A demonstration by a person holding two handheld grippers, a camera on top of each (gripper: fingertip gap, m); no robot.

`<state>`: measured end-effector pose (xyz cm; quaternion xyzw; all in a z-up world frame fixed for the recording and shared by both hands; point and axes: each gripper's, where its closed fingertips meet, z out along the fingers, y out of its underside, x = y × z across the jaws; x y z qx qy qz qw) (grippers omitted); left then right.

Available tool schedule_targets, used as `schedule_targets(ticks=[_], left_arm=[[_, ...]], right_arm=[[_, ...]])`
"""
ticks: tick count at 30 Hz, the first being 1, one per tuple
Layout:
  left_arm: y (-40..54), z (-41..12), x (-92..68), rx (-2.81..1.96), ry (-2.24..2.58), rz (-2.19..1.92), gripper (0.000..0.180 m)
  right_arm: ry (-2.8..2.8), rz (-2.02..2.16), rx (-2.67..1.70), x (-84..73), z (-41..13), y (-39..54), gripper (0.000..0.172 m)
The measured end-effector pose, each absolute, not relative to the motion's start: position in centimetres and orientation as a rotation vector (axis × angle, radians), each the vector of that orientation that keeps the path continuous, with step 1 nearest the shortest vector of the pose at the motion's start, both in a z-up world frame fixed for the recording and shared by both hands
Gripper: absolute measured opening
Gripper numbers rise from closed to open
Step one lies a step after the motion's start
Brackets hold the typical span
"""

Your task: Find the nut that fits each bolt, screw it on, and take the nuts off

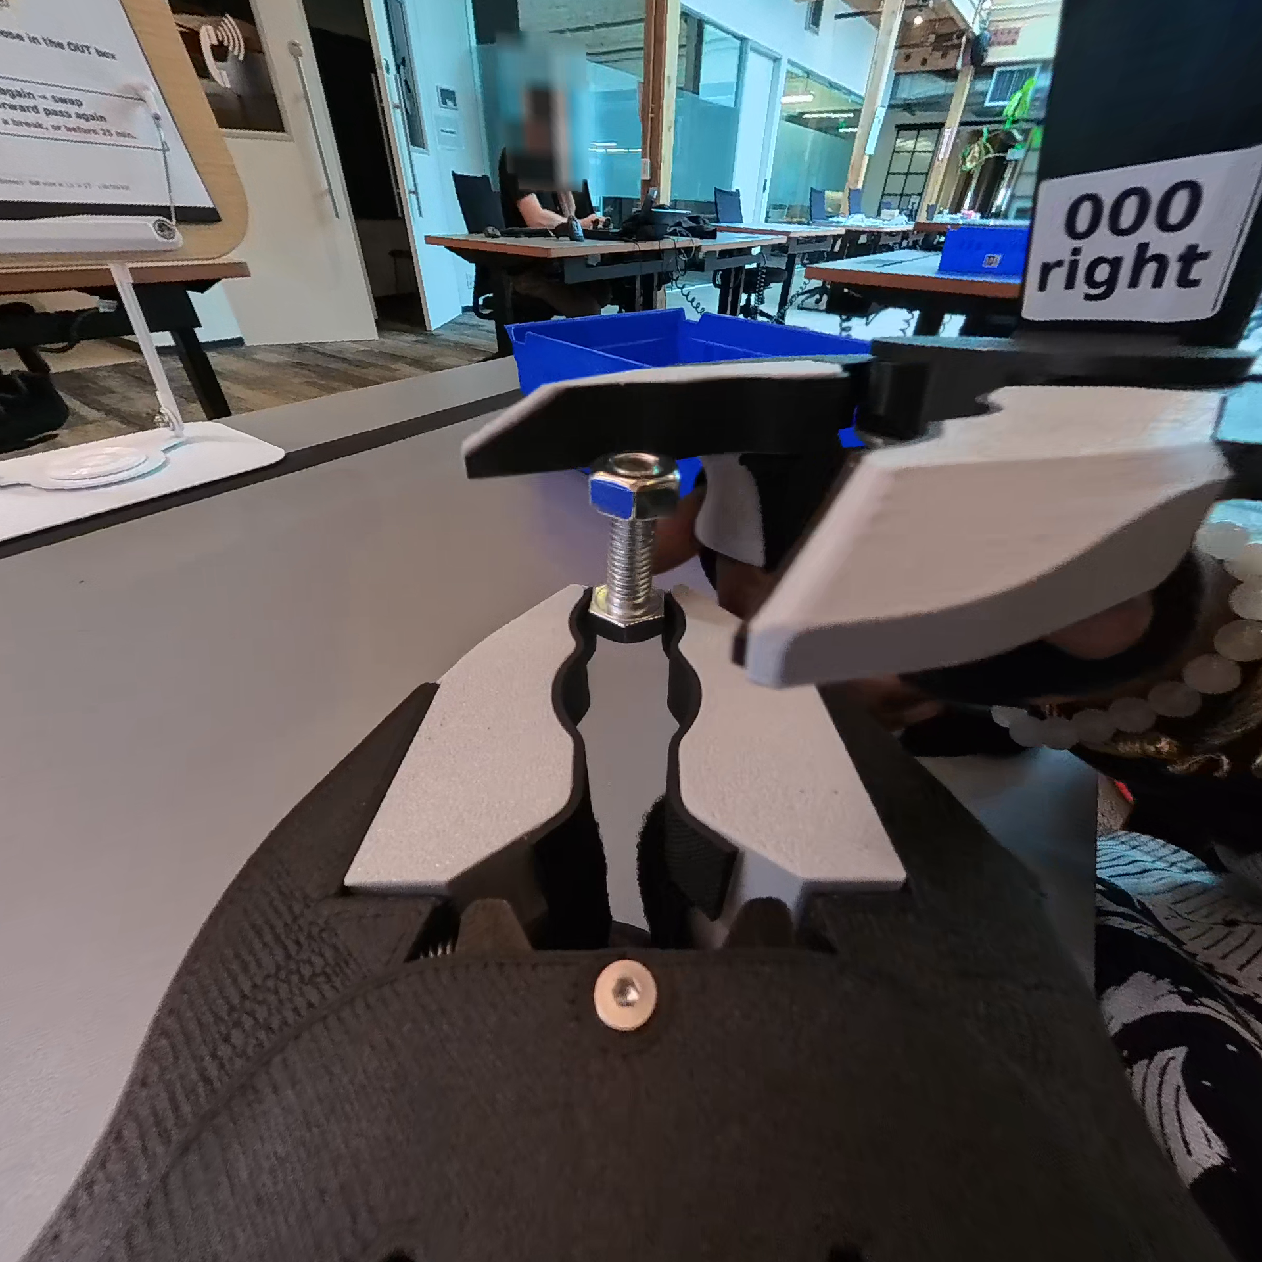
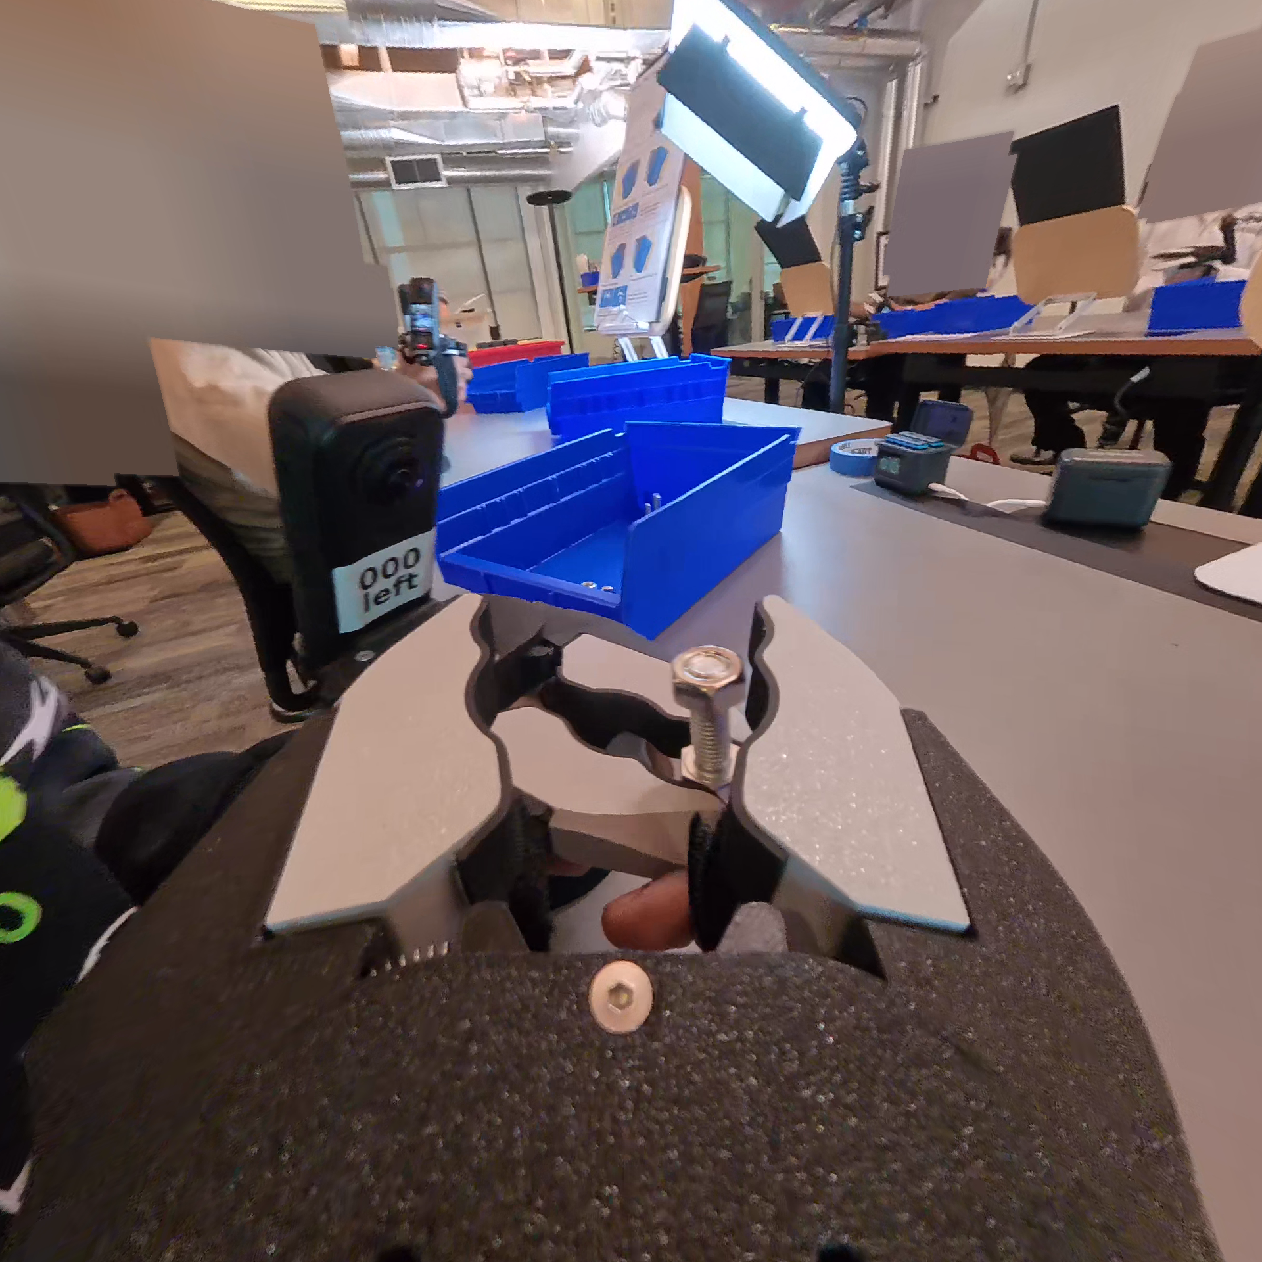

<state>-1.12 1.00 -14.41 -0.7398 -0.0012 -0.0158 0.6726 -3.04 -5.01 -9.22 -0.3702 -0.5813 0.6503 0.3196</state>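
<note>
My left gripper point(image 1: 628, 604) is shut on the hex head of a silver bolt point(image 1: 629, 563), which stands upright above the grey table point(image 1: 273, 649). A silver nut point(image 1: 634, 486) sits at the top of the bolt's thread. My right gripper point(image 2: 623, 614) is open, with one finger on each side of the nut point(image 2: 707, 672). The nut lies close to the right finger point(image 2: 819, 696) and far from the left finger. In the left wrist view the right gripper's fingers point(image 1: 655, 416) reach in from the right, over and beside the nut.
A blue divided bin point(image 2: 703, 546) stands just beyond the grippers and holds small nuts point(image 2: 594, 585) and bolts point(image 2: 652, 502). More blue bins point(image 2: 635, 396) stand behind it. A tape roll point(image 2: 850, 456) and cases point(image 2: 1106, 488) lie at the right. A white stand base point(image 1: 136, 464) lies at the left.
</note>
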Motion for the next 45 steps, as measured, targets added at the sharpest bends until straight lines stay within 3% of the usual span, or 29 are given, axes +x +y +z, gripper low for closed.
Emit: schedule_targets(ticks=[12, 15, 18, 20, 26, 28, 45], left_arm=[[0.9, -14.4, -1.6, -1.659, -0.046, -0.076, 0.018], [0.9, -14.3, -1.7, -1.653, -0.057, -0.092, 0.018], [0.9, -14.3, -1.7, -1.652, -0.058, -0.096, 0.018], [0.9, -14.3, -1.6, -1.655, -0.052, -0.094, 0.018], [0.9, -14.5, -1.1, -1.669, -0.011, -0.085, 0.018], [1.0, -14.7, -0.8, -1.686, 0.012, -0.073, 0.018], [1.2, -15.0, -0.7, -1.711, 0.017, -0.059, 0.018]], right_arm=[[-1.473, 1.632, -0.969, -1.1, -10.0, -4.1, 0.064], [-1.483, 1.642, -0.918, 0.2, -10.1, -4.5, 0.039], [-1.477, 1.623, -0.89, 0.8, -10.5, -4.6, 0.034], [-1.436, 1.589, -0.912, 0.5, -10.5, -3.7, 0.035], [-1.443, 1.608, -0.981, -1.9, -10.2, -2.8, 0.069], [-1.507, 1.624, -0.977, -2.5, -10.4, -3.5, 0.073], [-1.449, 1.595, -0.959, 0.0, -10.7, -3.0, 0.049]])
